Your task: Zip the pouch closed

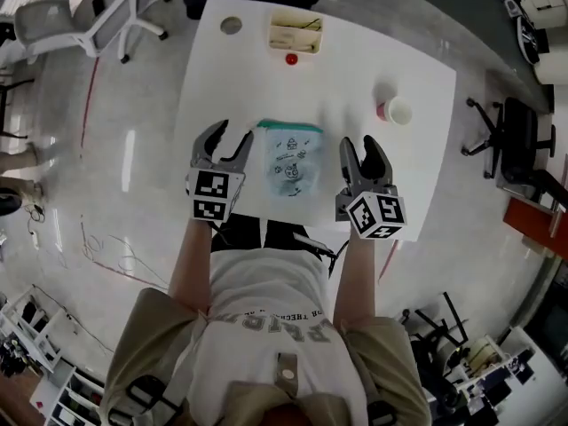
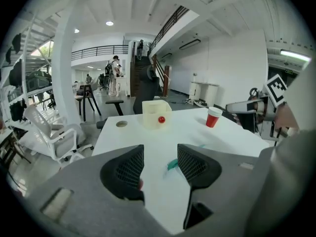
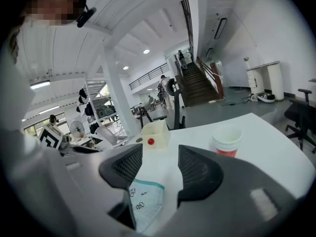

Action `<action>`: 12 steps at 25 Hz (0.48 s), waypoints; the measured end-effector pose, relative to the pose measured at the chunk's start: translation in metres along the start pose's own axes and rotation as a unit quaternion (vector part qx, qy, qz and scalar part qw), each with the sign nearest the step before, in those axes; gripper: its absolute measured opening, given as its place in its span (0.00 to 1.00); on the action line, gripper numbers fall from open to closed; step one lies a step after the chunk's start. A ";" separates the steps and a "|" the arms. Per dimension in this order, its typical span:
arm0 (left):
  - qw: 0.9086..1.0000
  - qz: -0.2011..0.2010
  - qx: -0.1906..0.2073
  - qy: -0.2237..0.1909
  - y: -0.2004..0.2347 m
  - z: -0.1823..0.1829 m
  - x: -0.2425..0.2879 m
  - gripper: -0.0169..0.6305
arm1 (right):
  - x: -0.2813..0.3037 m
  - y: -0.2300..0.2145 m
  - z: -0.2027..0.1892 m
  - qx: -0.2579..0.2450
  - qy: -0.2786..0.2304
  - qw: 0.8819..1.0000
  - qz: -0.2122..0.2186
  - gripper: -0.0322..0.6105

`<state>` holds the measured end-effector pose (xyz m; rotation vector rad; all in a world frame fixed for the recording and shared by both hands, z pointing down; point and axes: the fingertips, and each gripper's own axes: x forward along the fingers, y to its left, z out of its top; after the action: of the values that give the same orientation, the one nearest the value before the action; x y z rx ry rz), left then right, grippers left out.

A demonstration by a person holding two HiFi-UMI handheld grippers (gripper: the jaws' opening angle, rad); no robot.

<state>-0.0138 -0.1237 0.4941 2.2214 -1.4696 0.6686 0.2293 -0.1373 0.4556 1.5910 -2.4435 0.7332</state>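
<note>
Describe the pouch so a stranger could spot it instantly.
Start at the white table. By its near edge, between the left gripper and right gripper, lies the pouch. It is flat, pale and teal-edged, unlike the upright cup and box.

A white table (image 1: 417, 87) carried a pale pouch (image 1: 289, 160) with a green top edge, lying flat at its near edge. A cup (image 1: 396, 110) stood to the right. At the far edge sat an open box (image 1: 295, 33), a red ball (image 1: 291, 59) just beside it, and a grey round spot (image 1: 231, 25) to the left.

Red cup (image 1: 396, 110), cream box (image 1: 295, 34), red ball (image 1: 291, 59) on white table (image 1: 222, 87).
</note>
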 end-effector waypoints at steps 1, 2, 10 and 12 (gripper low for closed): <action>1.000 -0.002 0.010 0.010 -0.003 -0.004 0.003 0.37 | 0.006 -0.001 0.001 -0.008 0.008 1.000 0.013 0.37; 1.000 -0.006 0.016 0.021 -0.007 -0.009 0.007 0.37 | 0.012 -0.002 0.002 -0.017 0.016 0.999 0.025 0.37; 0.997 -0.001 0.019 0.081 -0.013 -0.053 0.038 0.37 | 0.067 0.013 0.001 -0.097 0.071 0.984 0.134 0.37; 0.995 0.000 0.024 0.094 -0.014 -0.062 0.047 0.37 | 0.079 0.019 -0.004 -0.121 0.086 0.976 0.160 0.37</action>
<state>0.0037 -0.1185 0.5703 2.1289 -1.3743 0.8956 0.1777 -0.1945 0.4821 1.0184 -2.5687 0.5597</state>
